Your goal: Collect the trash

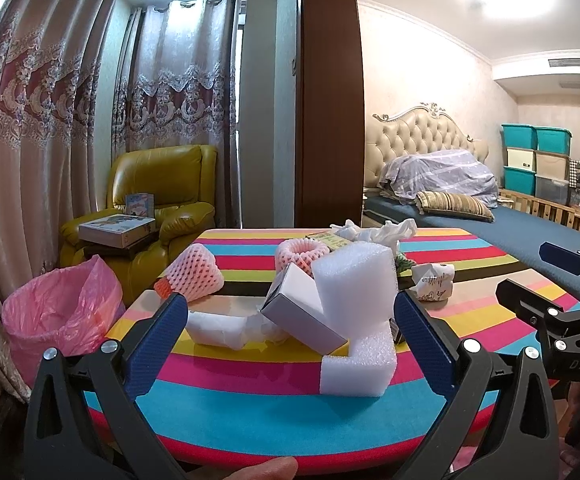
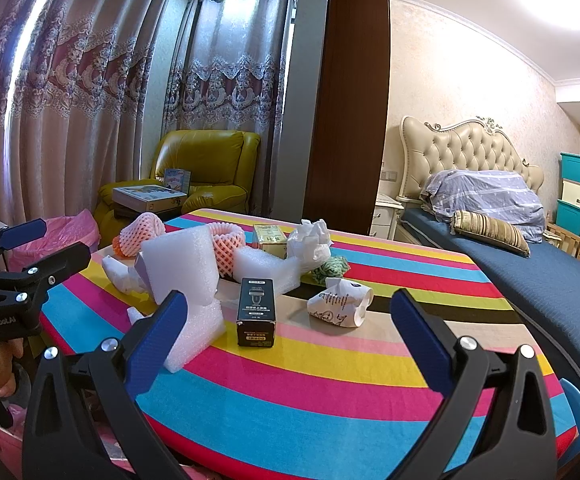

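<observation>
Trash lies scattered on a striped tablecloth [image 1: 250, 432]. In the left wrist view my left gripper [image 1: 291, 316] stands open in front of a white foam block [image 1: 355, 300] and a grey-white carton [image 1: 301, 316], touching neither. Pink foam fruit nets [image 1: 196, 274] lie behind. In the right wrist view my right gripper [image 2: 290, 316] is open, with a black box [image 2: 256, 312] and a crumpled paper cup [image 2: 339, 304] ahead between its fingers. The white foam block [image 2: 182, 268] stands to the left. A bin with a pink bag [image 1: 60, 312] sits left of the table.
A yellow armchair [image 1: 162, 192] with boxes stands behind the bin, curtains beyond it. A bed [image 2: 529, 264] runs along the table's right side. A white plastic bag [image 2: 309, 240], a gold box [image 2: 268, 238] and green scrap [image 2: 331, 268] lie farther back on the table.
</observation>
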A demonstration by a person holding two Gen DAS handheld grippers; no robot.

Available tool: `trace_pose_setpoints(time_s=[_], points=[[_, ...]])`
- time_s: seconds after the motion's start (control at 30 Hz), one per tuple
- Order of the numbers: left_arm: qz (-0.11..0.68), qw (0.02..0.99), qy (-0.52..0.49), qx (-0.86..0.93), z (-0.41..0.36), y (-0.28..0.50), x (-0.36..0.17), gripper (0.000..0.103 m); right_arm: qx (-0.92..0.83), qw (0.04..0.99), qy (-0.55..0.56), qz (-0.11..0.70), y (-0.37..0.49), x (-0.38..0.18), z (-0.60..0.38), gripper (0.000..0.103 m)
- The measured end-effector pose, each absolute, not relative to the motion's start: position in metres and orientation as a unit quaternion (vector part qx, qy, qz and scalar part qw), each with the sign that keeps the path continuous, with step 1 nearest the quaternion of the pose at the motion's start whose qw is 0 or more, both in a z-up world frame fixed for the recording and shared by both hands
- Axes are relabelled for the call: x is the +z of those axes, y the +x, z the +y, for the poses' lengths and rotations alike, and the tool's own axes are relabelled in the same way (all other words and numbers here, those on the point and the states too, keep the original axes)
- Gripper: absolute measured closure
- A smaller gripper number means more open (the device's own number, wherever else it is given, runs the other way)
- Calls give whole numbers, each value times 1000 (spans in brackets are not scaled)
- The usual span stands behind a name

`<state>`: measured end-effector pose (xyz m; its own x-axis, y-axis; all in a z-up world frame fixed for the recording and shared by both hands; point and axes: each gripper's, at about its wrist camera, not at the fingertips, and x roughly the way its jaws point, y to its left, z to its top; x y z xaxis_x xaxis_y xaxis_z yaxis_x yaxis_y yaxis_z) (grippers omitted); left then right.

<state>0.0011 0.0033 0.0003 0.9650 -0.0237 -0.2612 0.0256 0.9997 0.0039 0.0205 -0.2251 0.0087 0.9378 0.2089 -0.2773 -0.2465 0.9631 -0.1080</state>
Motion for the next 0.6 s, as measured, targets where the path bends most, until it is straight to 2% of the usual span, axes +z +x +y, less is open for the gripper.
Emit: trace_pose_setpoints(time_s=[0.6], points=[[138,990,-7,-14,6,3,0,6,116,982,-70,133,20,8,-225,4]])
